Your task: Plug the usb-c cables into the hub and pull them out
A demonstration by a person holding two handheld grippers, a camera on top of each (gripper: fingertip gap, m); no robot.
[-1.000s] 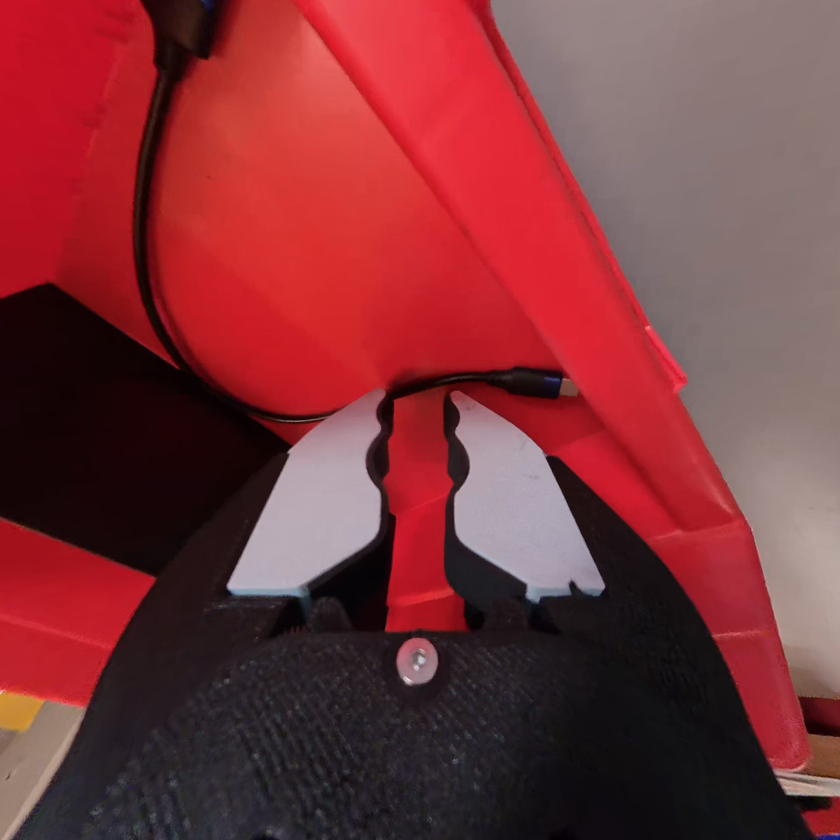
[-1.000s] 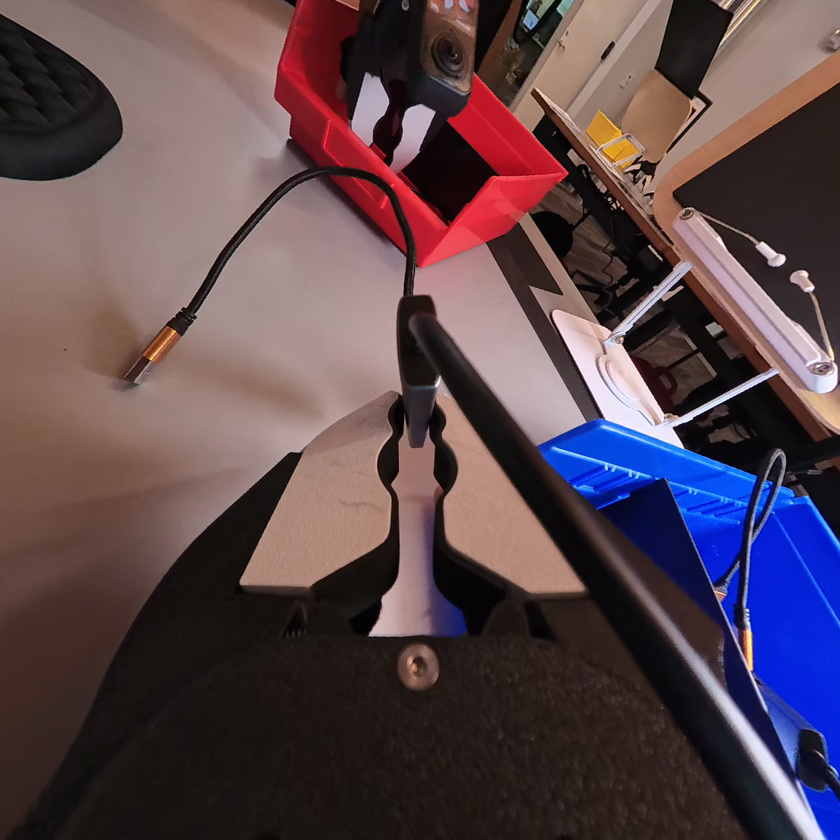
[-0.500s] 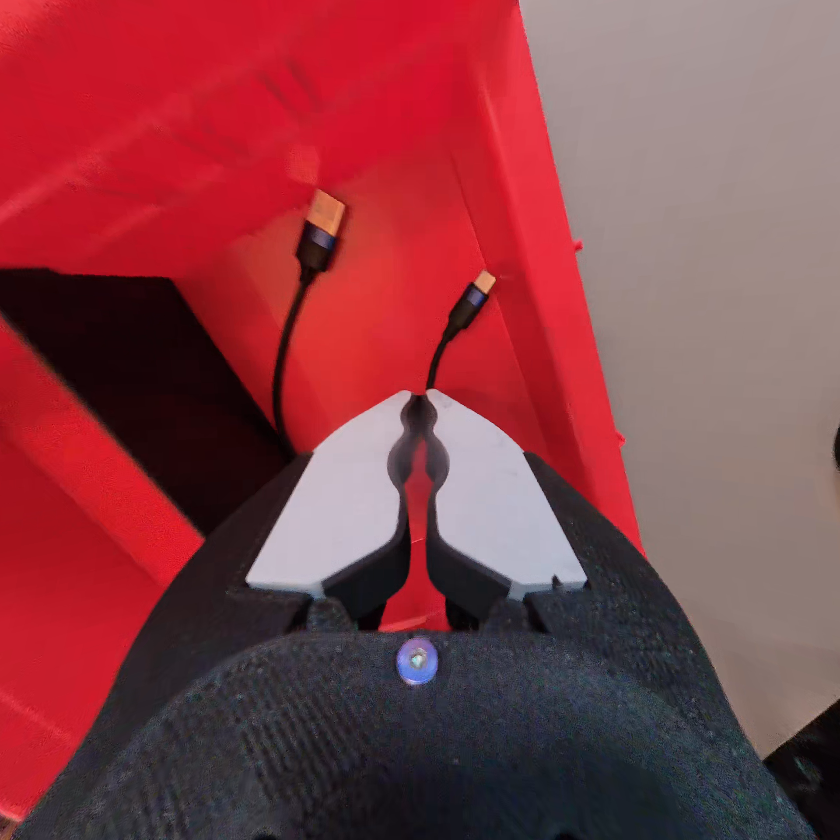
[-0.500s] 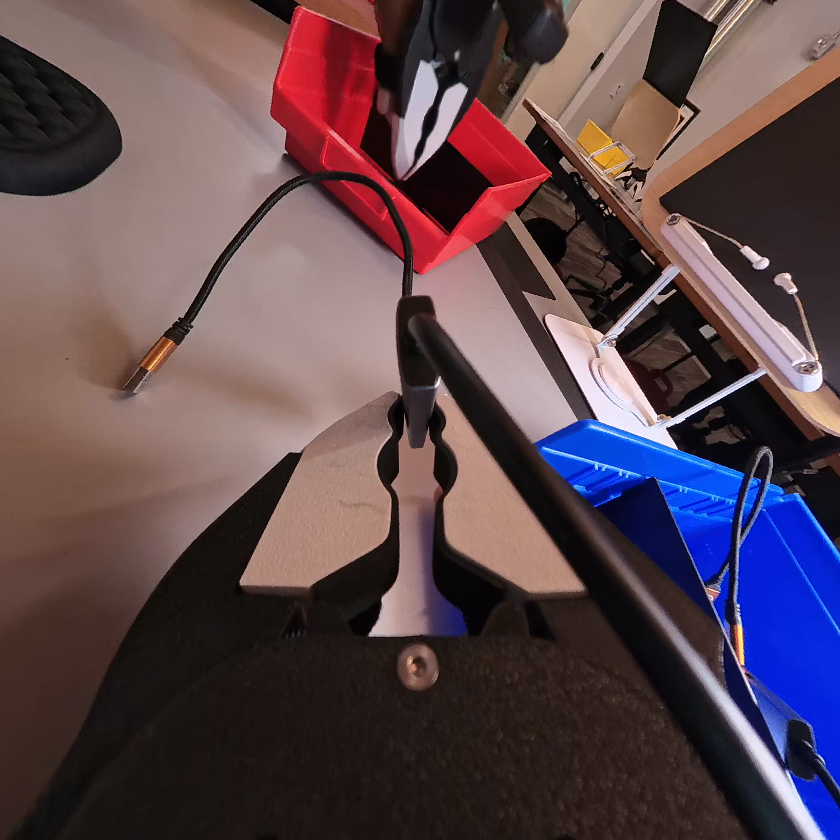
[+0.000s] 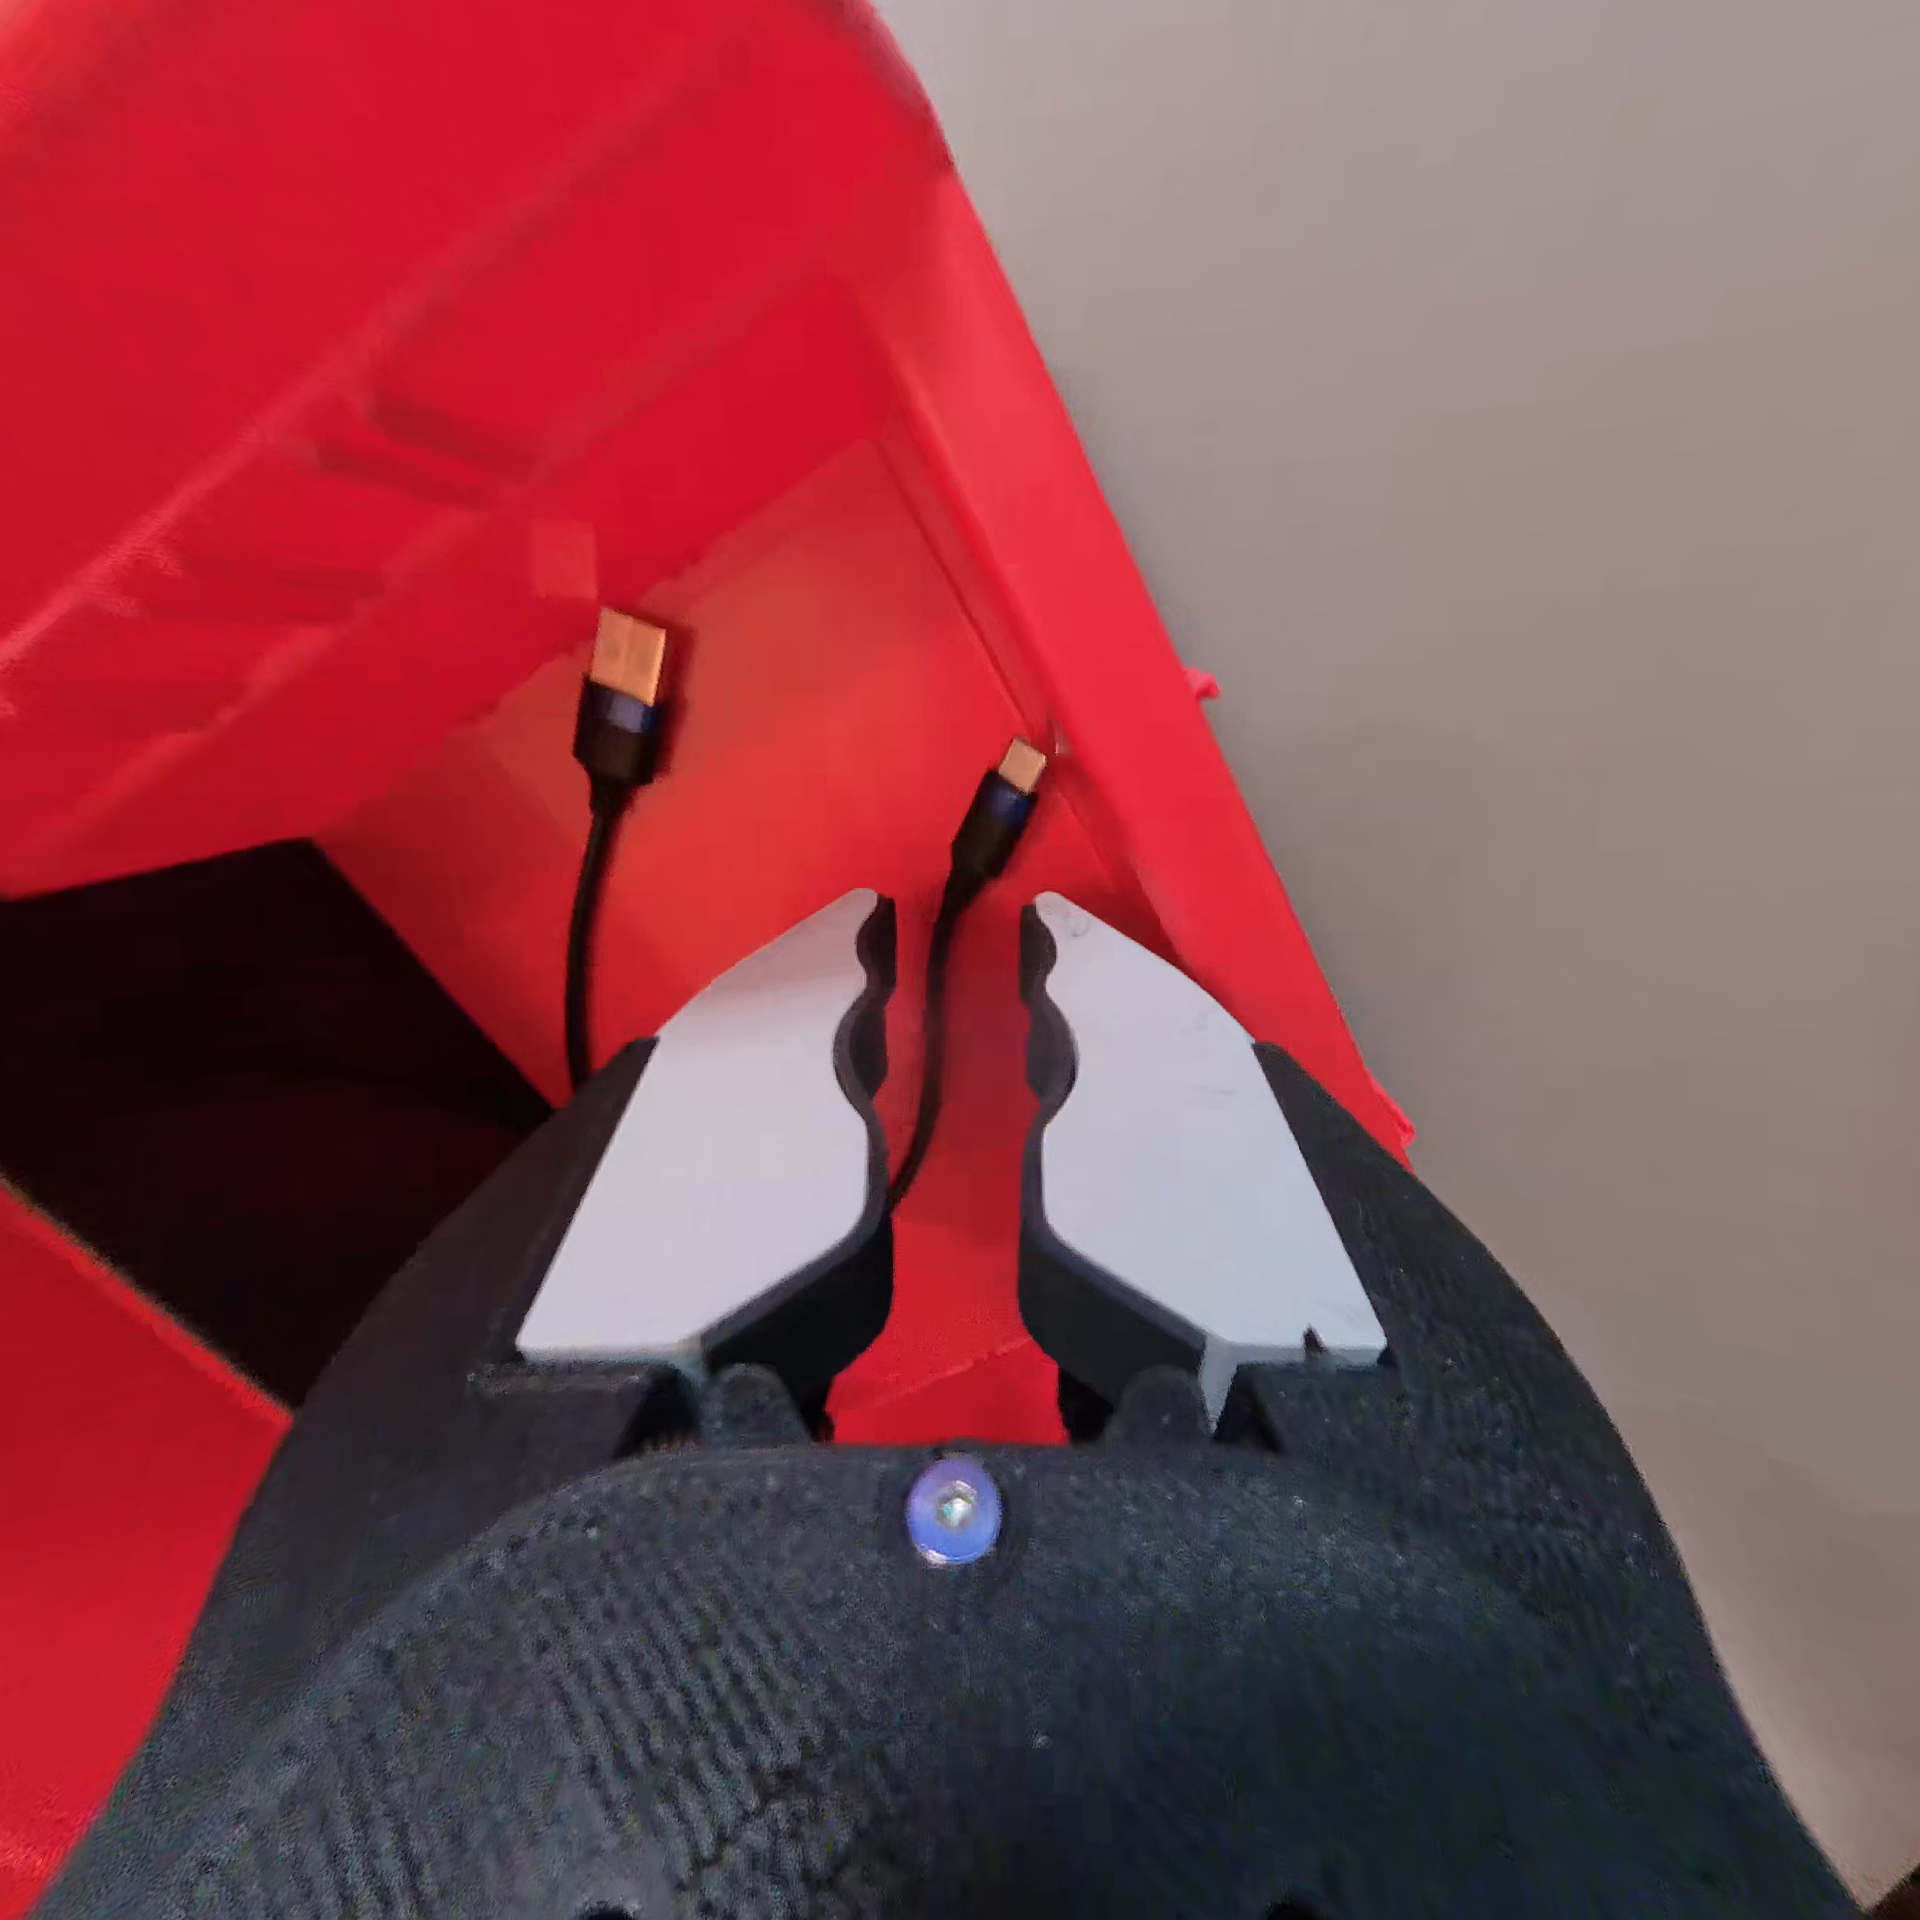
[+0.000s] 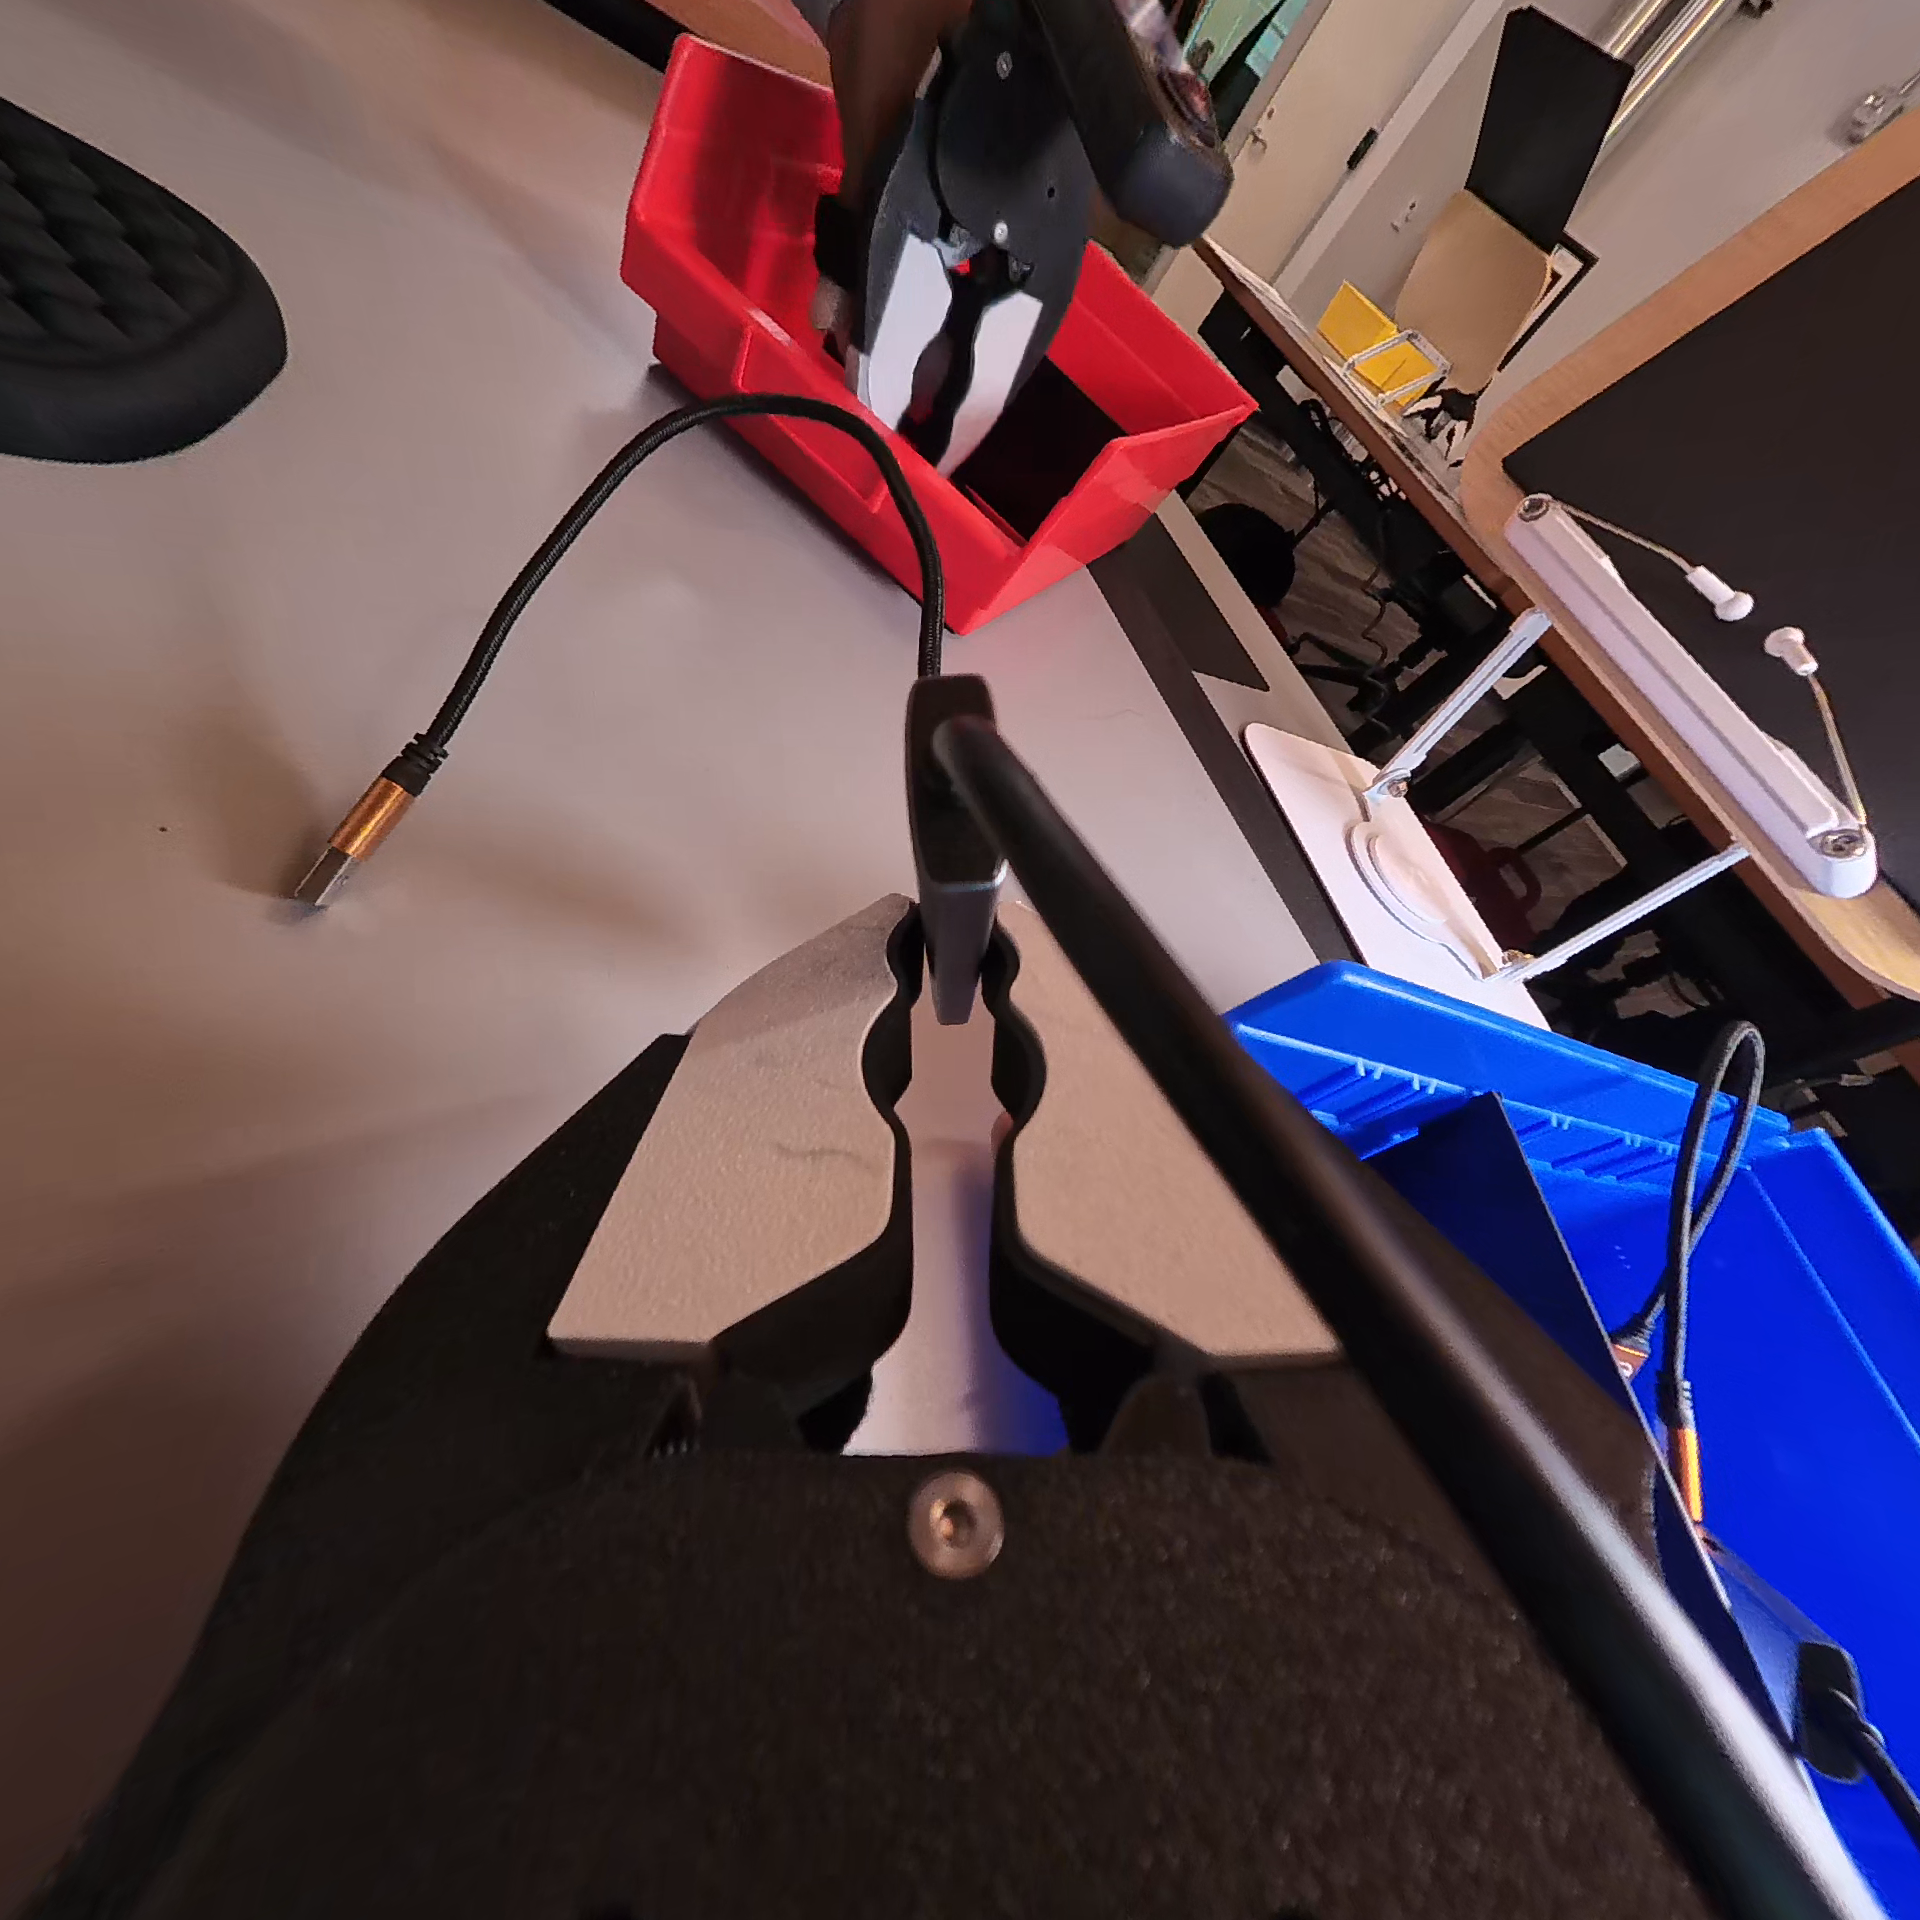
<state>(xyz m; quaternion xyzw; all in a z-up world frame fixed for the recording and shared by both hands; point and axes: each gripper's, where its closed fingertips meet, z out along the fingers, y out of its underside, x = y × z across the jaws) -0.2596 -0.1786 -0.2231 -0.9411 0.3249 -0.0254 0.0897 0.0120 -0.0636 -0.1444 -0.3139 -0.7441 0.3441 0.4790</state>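
My left gripper (image 5: 951, 914) is open inside the red bin (image 5: 416, 312). A black cable lies loose on the bin floor and runs between the fingers. Its small USB-C plug (image 5: 1023, 764) points at the bin's right wall, and its wider plug (image 5: 627, 665) lies to the left. My right gripper (image 6: 951, 925) is shut on the grey hub (image 6: 951, 862) and holds it upright above the table. A braided black cable (image 6: 540, 592) is plugged into the hub's top. Its gold plug (image 6: 358, 831) rests on the table. The left gripper (image 6: 935, 436) also shows over the red bin (image 6: 987, 561).
A thick black lead (image 6: 1247, 1122) runs from the hub toward the lower right. A blue bin (image 6: 1558, 1143) at the right holds another cable (image 6: 1704, 1174). A black mat (image 6: 104, 312) lies at the far left. The table edge runs just right of the red bin. My right fingertips sit around 30 centimetres from my left ones.
My left gripper closed on the black cable in the red bin half a second ago and has now opened, leaving it on the bin floor. The right gripper still holds the hub.
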